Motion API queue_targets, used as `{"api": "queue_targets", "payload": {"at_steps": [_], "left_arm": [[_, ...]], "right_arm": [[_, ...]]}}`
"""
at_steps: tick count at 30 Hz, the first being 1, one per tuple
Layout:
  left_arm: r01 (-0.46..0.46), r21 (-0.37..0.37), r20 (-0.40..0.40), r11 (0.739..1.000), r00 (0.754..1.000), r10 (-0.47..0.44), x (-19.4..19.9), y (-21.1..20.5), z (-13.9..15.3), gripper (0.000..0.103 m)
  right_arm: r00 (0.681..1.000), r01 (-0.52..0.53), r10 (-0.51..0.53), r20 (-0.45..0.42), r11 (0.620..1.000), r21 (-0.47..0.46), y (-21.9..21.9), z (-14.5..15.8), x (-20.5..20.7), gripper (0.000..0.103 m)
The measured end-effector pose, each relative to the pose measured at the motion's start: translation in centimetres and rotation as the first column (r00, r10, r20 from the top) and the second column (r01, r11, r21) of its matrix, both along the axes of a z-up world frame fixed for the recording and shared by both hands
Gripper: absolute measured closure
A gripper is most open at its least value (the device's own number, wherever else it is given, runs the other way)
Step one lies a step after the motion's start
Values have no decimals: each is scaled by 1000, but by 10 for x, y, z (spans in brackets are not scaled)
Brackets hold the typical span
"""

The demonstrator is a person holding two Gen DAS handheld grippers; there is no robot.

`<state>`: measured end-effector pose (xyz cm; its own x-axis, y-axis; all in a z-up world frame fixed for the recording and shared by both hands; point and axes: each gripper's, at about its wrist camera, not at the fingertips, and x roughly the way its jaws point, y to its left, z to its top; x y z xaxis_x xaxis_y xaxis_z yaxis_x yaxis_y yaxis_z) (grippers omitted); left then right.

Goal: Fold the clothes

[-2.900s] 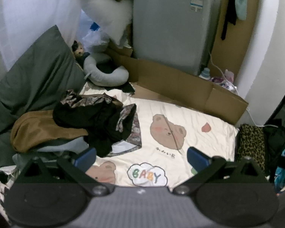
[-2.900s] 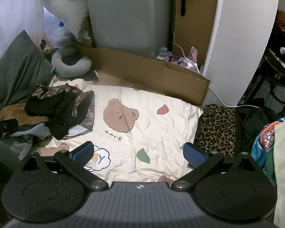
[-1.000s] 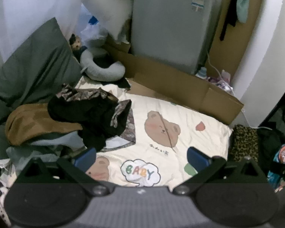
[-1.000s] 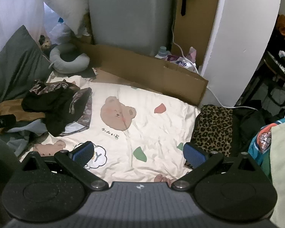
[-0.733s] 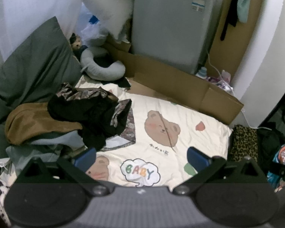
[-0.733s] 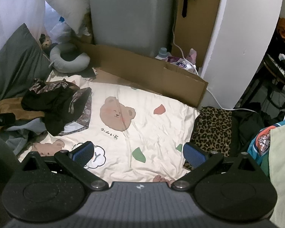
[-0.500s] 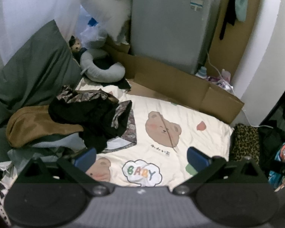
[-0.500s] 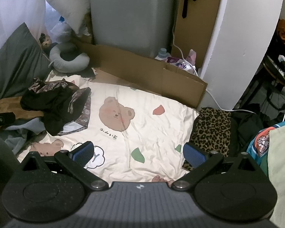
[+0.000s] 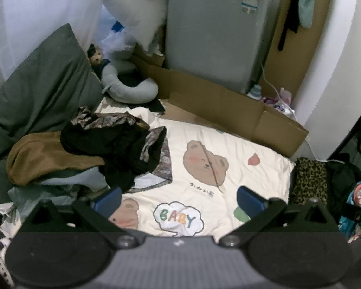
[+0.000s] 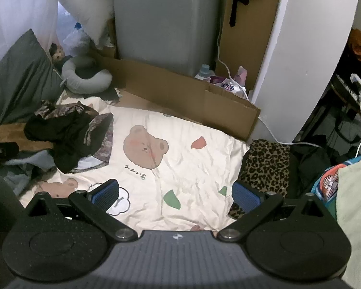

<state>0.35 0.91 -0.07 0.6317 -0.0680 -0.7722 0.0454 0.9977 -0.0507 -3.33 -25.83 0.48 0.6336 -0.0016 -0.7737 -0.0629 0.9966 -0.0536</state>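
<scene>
A heap of clothes lies at the left of a cream bear-print blanket (image 9: 240,144) (image 10: 185,168): a black garment (image 9: 118,144) (image 10: 65,132) on a patterned one (image 9: 161,161) (image 10: 103,142), with a brown garment (image 9: 43,156) and a pale blue one (image 9: 84,177) beside it. My left gripper (image 9: 178,201) hovers open above the blanket's near edge, empty. My right gripper (image 10: 175,193) is also open and empty, further right over the blanket. Both sit apart from the heap.
A green pillow (image 9: 43,91) leans at the left. A grey neck pillow (image 9: 130,91), a cardboard sheet (image 9: 228,106) and a grey appliance (image 9: 211,31) stand behind. A leopard-print cloth (image 10: 264,163) and dark bags lie to the right by a white pillar (image 10: 300,55).
Both views drift slightly; the scene has shifted a little lower and right in the left wrist view. The clothes lie as before and both grippers stay open.
</scene>
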Motion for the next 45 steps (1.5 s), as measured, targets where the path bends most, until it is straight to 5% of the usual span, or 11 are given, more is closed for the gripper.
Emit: {"api": "queue_targets", "payload": {"at_steps": [14,26,45], "left_arm": [[-5,16,-4,1000,1000,5,0,-4,0,0],[-6,-1,3,1000,1000,6,-2,4,9,0],[10,-33,39,999,999,-9,36,97,71,0]], "right_arm": [[998,-19,19,-52,1000,-3,4,-3,10,0],[1000,11,-11,-1,1000,14,-3,9,6,0],[999,2,-4,50,999,47,1,22,10,0]]}}
